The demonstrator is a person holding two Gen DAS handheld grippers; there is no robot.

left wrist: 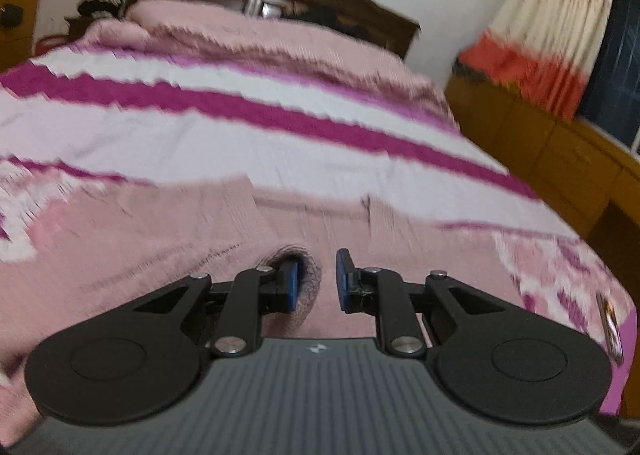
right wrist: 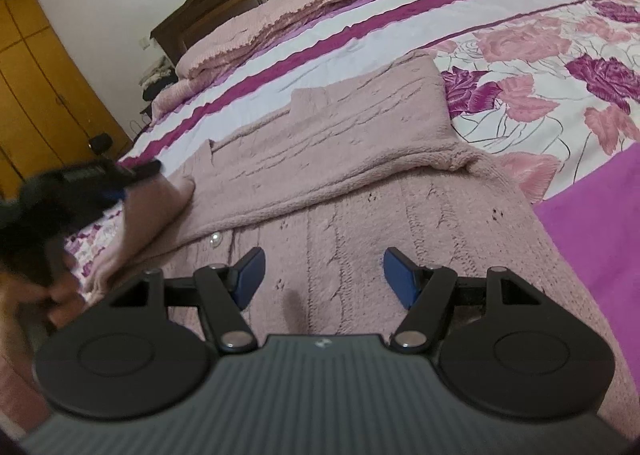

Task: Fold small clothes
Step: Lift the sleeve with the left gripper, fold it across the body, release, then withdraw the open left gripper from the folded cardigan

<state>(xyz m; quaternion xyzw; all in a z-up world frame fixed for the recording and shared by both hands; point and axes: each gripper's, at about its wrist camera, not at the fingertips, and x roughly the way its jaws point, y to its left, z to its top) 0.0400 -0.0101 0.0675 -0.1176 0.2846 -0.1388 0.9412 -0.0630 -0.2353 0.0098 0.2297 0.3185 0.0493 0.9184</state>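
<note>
two views agree: from the left wrist the left hand-held gripper [left wrist: 316, 279] pinches a pink sleeve cuff [left wrist: 310, 275] over the bed [left wrist: 240, 127] (blurred), and from the right wrist the right hand-held gripper [right wrist: 324, 275] hangs released over the pink cardigan [right wrist: 360, 183], its long axis running away toward the headboard, sleeve at left.
</note>
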